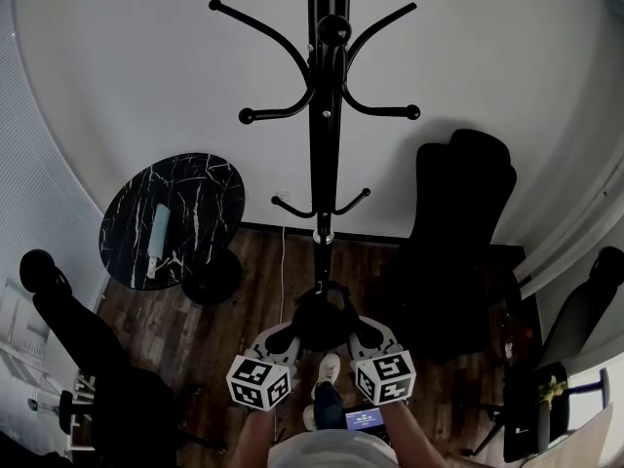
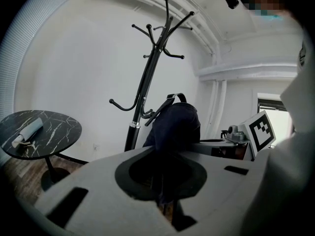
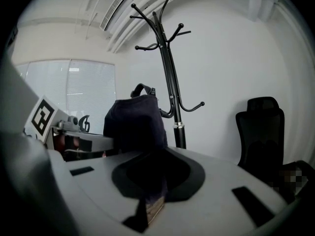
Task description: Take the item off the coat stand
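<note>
Left claw (image 1: 286,337): jaws were drawn nearly together and clamped on the dark fabric of the bag (image 1: 323,318), on its left side.

Right claw (image 1: 358,335): jaws were likewise drawn nearly together and clamped on the same bag, on its right side. A marker cube was seen on each claw.

Bag: dark, soft, with a loop handle at the top. It was held up between the two claws in front of the coat stand (image 1: 322,115), on the person's side of the pole and low against it. It was seen well below the upper hooks. Whether its handle touched the lower hooks could not be told.

Coat stand: black, upright, with curved hooks in an upper and a lower ring, set against a white wall.

Round table (image 1: 210,178): black with white veining, placed to the left of the coat stand. A pale rolled item (image 1: 159,232) was laid on it.

Office chair (image 1: 463,213): black, placed to the right of the coat stand.

Floor (image 1: 255,266): dark wood boards, seen around the foot of the coat stand.
</note>
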The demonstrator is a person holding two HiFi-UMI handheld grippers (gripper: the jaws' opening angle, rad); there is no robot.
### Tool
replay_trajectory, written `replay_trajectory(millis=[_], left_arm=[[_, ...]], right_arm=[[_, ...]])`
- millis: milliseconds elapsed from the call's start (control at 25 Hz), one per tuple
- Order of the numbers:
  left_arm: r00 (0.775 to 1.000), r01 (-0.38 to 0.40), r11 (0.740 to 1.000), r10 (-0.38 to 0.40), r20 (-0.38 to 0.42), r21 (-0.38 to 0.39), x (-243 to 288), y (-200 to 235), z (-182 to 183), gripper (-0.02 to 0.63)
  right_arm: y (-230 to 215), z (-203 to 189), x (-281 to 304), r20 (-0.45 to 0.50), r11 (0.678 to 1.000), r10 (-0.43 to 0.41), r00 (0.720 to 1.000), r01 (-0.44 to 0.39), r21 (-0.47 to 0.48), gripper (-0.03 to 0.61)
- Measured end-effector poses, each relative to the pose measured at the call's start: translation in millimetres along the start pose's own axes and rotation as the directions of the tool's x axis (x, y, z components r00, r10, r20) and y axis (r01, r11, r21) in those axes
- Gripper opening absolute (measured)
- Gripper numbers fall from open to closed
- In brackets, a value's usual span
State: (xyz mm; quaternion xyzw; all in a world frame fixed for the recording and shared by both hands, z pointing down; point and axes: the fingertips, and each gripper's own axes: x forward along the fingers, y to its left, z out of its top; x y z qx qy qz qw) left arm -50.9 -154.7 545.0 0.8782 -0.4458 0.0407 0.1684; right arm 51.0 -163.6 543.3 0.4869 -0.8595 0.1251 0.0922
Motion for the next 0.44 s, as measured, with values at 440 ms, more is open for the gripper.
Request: replay_trajectory(millis=[440], left_arm=[[1.000,0.011,1.000,-0.011,0.013,-0.020,4.8,0.0,1.3,0.029]], right_arm=[[-2.5,7.2,-3.1,0.013,1.000,-0.008,1.000,0.008,-0.002,0.029]])
